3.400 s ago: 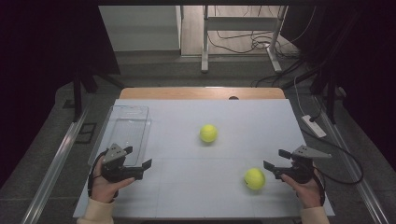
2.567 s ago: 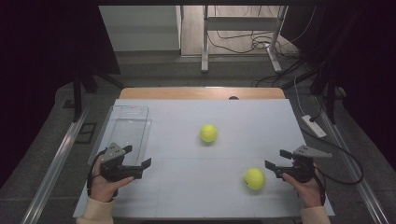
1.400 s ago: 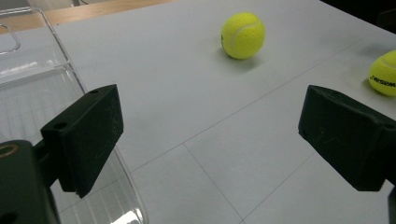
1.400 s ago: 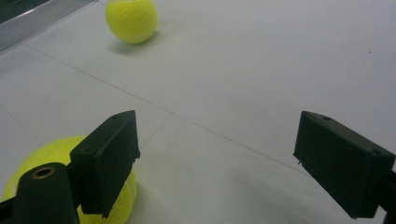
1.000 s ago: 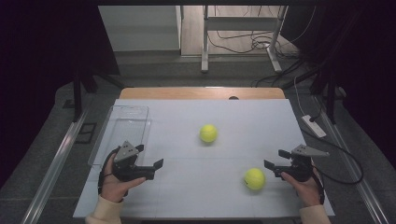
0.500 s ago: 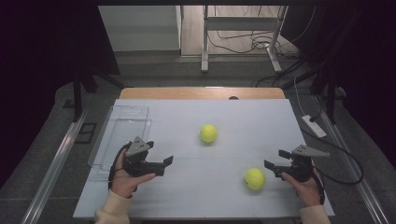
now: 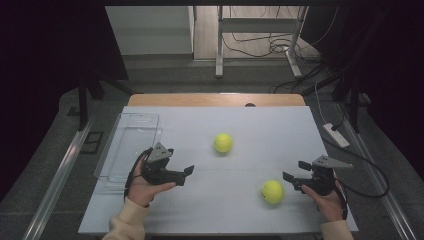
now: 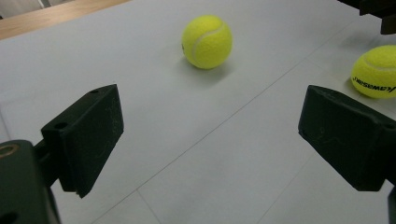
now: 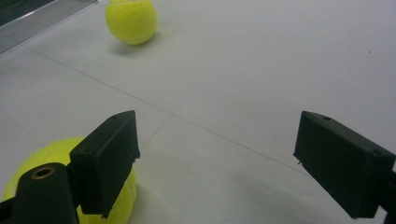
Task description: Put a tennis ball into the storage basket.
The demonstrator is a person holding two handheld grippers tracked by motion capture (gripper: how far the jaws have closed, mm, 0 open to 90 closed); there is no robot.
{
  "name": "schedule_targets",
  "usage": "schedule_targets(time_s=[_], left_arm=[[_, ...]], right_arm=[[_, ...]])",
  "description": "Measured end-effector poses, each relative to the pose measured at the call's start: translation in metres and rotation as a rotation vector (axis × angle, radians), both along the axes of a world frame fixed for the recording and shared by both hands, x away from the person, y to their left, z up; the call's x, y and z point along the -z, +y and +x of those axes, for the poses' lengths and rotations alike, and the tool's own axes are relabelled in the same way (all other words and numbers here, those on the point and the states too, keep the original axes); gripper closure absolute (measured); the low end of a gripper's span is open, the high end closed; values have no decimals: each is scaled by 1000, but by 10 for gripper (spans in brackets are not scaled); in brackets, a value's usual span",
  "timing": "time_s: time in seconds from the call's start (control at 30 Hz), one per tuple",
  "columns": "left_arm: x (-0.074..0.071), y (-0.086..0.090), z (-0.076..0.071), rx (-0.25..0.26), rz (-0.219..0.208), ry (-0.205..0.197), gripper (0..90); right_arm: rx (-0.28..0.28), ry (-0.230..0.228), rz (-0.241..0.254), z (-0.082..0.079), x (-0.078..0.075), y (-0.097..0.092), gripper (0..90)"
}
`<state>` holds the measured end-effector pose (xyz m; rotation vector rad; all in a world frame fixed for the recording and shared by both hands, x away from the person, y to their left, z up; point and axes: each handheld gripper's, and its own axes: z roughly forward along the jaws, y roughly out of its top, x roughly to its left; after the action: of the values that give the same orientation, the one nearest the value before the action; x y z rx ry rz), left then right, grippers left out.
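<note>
We are holding the left tool [image 7: 187, 173] wide open and empty just beside the clear tray [image 7: 131, 145] on the bench [image 7: 220, 205]. We are holding the right tool [image 7: 296, 175] wide open and empty, well apart from the tray. One ball [image 7: 223, 142] is lying near the tray; another ball [image 7: 272, 191] is lying farther off, just beside the right tool.

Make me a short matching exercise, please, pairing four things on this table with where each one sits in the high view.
Things:
1. clear tray
2. far tennis ball
3. near tennis ball
4. left gripper

Places:
A. just left of the right gripper
B. along the table's left edge
C. near the middle of the table
D. beside the tray, jaws open toward the table's middle

Pairs: 1-B, 2-C, 3-A, 4-D
</note>
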<state>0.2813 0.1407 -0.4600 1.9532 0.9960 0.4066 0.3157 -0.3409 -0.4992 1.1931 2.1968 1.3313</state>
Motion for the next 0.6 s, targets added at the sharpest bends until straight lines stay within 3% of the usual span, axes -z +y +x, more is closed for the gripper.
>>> schedule_targets(time_s=[0.4,0.47,0.6], left_arm=[[-4,-17,14,25,19,3,75],[-4,-20,17,29,29,6,75],[-6,-26,24,25,53,15,75]], right_arm=[[7,-6,28,-1,-1,0,142],[-1,-3,56,0,-2,0,142],[-1,-7,41,1,-1,0,143]])
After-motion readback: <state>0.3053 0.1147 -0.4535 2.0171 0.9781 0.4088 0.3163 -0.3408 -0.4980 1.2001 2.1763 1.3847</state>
